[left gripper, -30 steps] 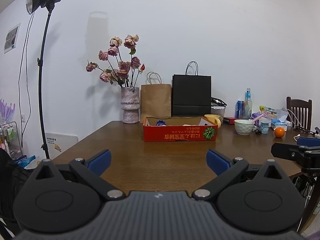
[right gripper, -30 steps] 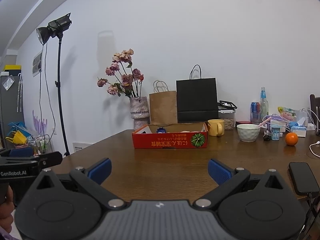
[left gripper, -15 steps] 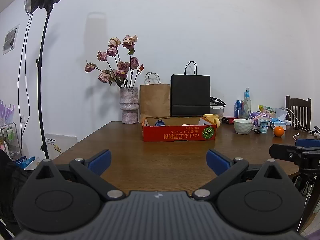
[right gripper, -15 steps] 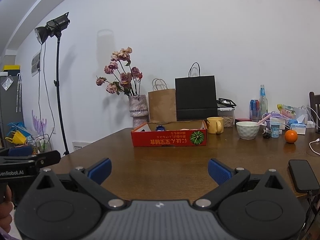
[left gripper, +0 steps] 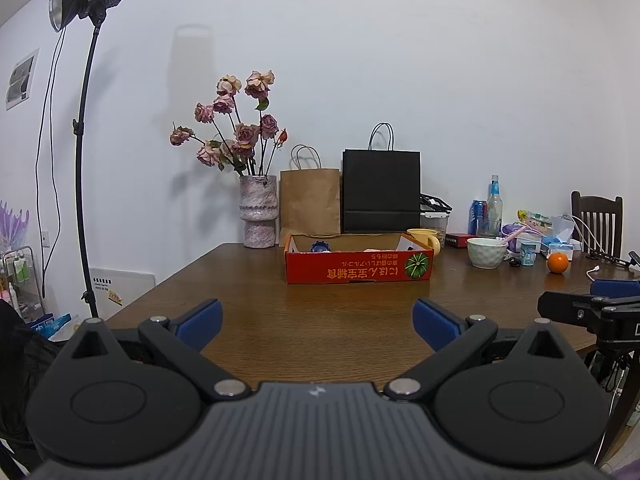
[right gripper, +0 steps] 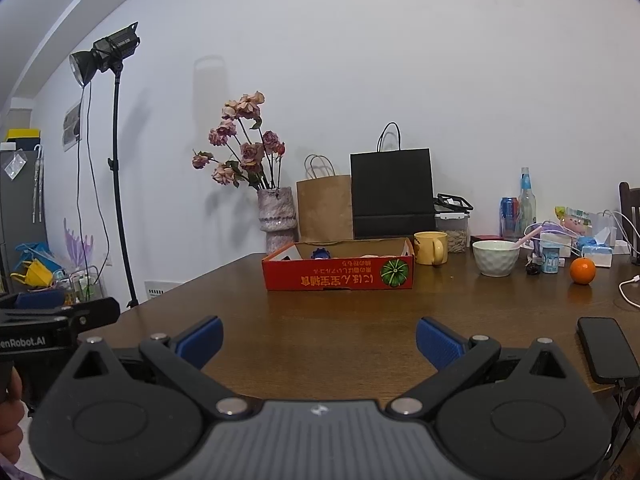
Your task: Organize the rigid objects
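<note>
Both claws edge back from the bench, nothing picked up yet

Since a second ago the red box [left gripper: 359, 259] and everything behind it sit slightly smaller and higher in both wrist views, so the two claws have drawn back a touch and tipped little; nothing on the bench [left gripper: 320, 320] itself has shifted.

The left claw [left gripper: 318, 320] stands wide, blue pads well apart, holding nothing. The right claw [right gripper: 319, 338] is equally wide and empty.

The rigid things to sort lie far ahead, well apart from both claws: the red box near mid-bench with its long side facing the cameras, a yellow mug [right gripper: 430, 247] just beside its right end, then a white bowl [right gripper: 495, 257], a small cup [right gripper: 549, 258] and an orange [right gripper: 582, 271] further right. A phone [right gripper: 606, 349] lies near the right claw at the bench edge.

My reading is that the loose pieces sit ahead and to the right, so the right claw is the nearer one; the box lies ahead of the left claw
</note>
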Action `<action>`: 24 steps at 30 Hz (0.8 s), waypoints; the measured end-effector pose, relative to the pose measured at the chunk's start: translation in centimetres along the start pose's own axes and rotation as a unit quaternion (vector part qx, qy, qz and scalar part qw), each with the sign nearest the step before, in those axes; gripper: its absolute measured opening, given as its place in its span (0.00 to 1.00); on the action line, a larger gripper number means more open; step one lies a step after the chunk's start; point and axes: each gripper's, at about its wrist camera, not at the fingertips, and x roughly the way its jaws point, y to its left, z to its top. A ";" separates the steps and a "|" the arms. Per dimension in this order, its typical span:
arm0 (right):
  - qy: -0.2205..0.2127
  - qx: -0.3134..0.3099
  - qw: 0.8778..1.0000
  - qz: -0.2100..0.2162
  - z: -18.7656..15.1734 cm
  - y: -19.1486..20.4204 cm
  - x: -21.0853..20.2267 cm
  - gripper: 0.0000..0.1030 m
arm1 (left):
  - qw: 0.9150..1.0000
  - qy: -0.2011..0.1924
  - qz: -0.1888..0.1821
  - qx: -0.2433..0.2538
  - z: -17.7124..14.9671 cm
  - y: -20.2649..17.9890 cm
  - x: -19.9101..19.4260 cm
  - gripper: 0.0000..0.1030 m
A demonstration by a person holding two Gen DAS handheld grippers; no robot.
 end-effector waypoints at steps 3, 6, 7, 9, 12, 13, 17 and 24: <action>0.000 0.000 1.000 0.000 0.0 0.0 0.0 1.00 | 1.000 0.000 -0.001 0.000 0.0 0.0 0.0 1.00; 0.000 0.000 1.000 0.000 -0.1 0.0 0.0 1.00 | 1.000 -0.001 -0.001 0.001 0.0 -0.1 -0.1 1.00; 0.000 0.000 1.000 0.000 0.0 0.0 0.0 1.00 | 1.000 -0.001 0.000 0.000 0.0 -0.1 -0.1 1.00; -0.001 -0.001 1.000 -0.001 0.0 0.0 0.0 1.00 | 1.000 -0.002 0.001 0.001 0.0 0.0 -0.2 1.00; 0.000 0.000 1.000 -0.001 -0.1 0.0 0.0 1.00 | 1.000 -0.002 0.000 0.001 0.1 0.0 -0.2 1.00; 0.000 0.000 1.000 -0.001 -0.1 0.1 0.0 1.00 | 1.000 -0.001 0.000 0.001 0.1 0.0 -0.2 1.00; 0.000 0.000 1.000 -0.001 -0.1 0.0 0.0 1.00 | 1.000 0.000 -0.001 0.002 0.1 0.0 -0.2 1.00; -0.001 0.000 1.000 -0.001 -0.2 0.0 0.1 1.00 | 1.000 0.002 -0.002 0.002 0.1 0.1 0.0 1.00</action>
